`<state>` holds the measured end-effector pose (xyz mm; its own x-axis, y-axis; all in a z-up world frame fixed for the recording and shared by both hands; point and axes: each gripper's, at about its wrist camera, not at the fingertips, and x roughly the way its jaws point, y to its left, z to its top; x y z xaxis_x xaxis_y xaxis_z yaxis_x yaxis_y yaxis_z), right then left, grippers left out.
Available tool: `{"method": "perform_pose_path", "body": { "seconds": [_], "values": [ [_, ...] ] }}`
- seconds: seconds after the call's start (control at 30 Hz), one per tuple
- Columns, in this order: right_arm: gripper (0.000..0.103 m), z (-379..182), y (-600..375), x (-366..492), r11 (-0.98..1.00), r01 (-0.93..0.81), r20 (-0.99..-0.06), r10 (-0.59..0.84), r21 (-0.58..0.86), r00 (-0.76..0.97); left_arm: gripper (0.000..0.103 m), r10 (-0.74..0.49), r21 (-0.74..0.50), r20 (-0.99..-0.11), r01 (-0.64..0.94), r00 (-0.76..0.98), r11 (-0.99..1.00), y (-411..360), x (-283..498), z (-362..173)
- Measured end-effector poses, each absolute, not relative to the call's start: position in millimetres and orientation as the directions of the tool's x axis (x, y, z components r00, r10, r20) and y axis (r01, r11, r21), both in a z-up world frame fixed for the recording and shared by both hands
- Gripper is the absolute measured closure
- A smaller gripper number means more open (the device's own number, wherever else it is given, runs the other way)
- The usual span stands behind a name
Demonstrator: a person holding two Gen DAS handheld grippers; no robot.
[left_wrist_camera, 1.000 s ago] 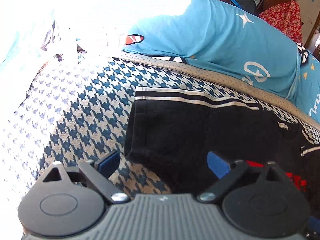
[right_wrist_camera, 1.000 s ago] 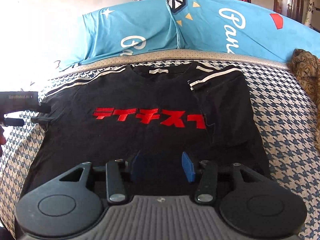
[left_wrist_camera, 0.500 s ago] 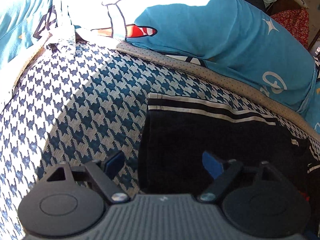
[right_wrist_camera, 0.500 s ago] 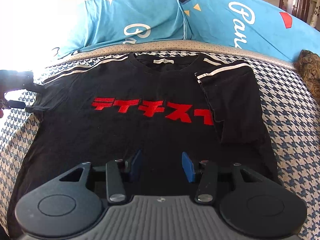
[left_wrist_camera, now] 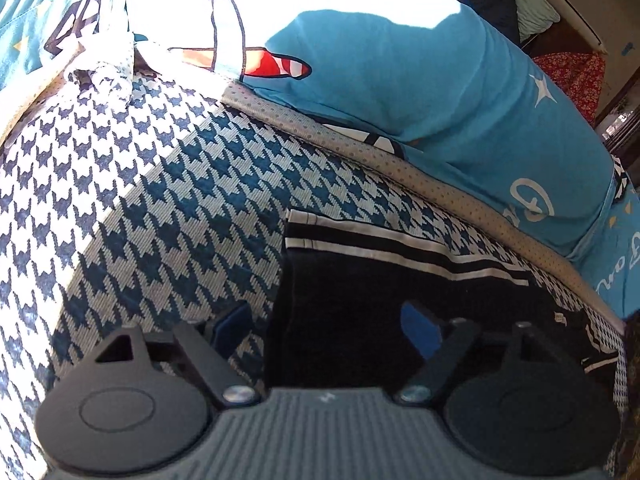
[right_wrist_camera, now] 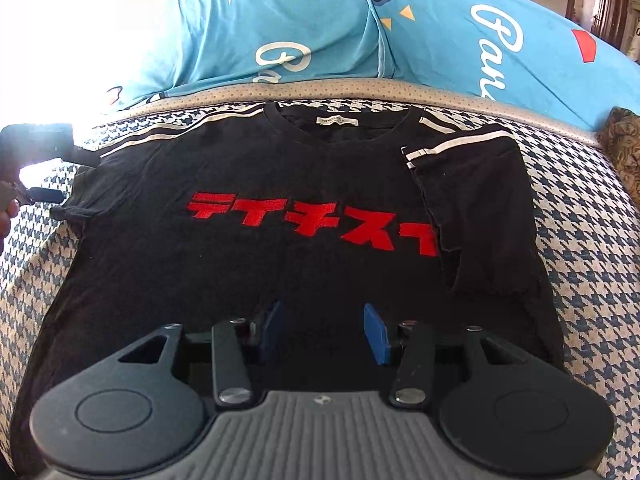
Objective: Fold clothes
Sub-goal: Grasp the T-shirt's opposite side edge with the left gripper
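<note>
A black T-shirt (right_wrist_camera: 256, 280) with red lettering and white shoulder stripes lies face up on the houndstooth bed cover (right_wrist_camera: 580, 264). Its right sleeve (right_wrist_camera: 472, 216) is folded in over the body. In the left wrist view my left gripper (left_wrist_camera: 326, 324) straddles the end of the other sleeve (left_wrist_camera: 360, 280). Its jaws are closing, the sleeve hem lies between the blue pads, and neither pad presses on it. The right wrist view shows that gripper (right_wrist_camera: 68, 176) at the far left by the sleeve. My right gripper (right_wrist_camera: 324, 330) hovers open over the shirt's lower middle with nothing pinched.
Blue printed pillows (right_wrist_camera: 304, 36) line the far edge of the bed behind a grey piped mattress border (left_wrist_camera: 440, 192). A brown patterned cloth (right_wrist_camera: 624, 152) lies at the right edge. Red floral fabric (left_wrist_camera: 572, 76) sits beyond the pillows. Strong sunlight washes out the far left.
My left gripper has moved over the striped sleeve end, and its jaws have narrowed around the hem. The right gripper has stayed almost still over the shirt.
</note>
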<state>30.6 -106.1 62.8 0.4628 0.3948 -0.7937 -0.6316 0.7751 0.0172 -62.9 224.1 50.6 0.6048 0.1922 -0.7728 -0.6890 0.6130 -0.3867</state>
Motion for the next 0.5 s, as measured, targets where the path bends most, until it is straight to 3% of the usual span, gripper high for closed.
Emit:
{"method": "perform_pose_path", "body": {
  "seconds": [0.3,0.4,0.5],
  "values": [
    [0.058,62.3,-101.8,29.0,0.763,-0.646,-0.795,0.4,0.014,0.456,0.053,0.185,-0.364,-0.769,-0.658,0.611,0.66,215.4,-52.7,48.8],
    [0.058,62.6,-102.6,30.1,0.767,-0.641,-0.794,0.399,0.016,0.458,0.065,0.209,-0.348,-0.774,-0.677,0.598,0.648,216.1,-53.4,48.4],
    [0.058,62.8,-103.4,30.3,0.769,-0.639,-0.793,0.399,0.017,0.46,0.085,0.204,-0.369,-0.774,-0.689,0.6,0.624,220.6,-57.7,47.0]
  ]
}}
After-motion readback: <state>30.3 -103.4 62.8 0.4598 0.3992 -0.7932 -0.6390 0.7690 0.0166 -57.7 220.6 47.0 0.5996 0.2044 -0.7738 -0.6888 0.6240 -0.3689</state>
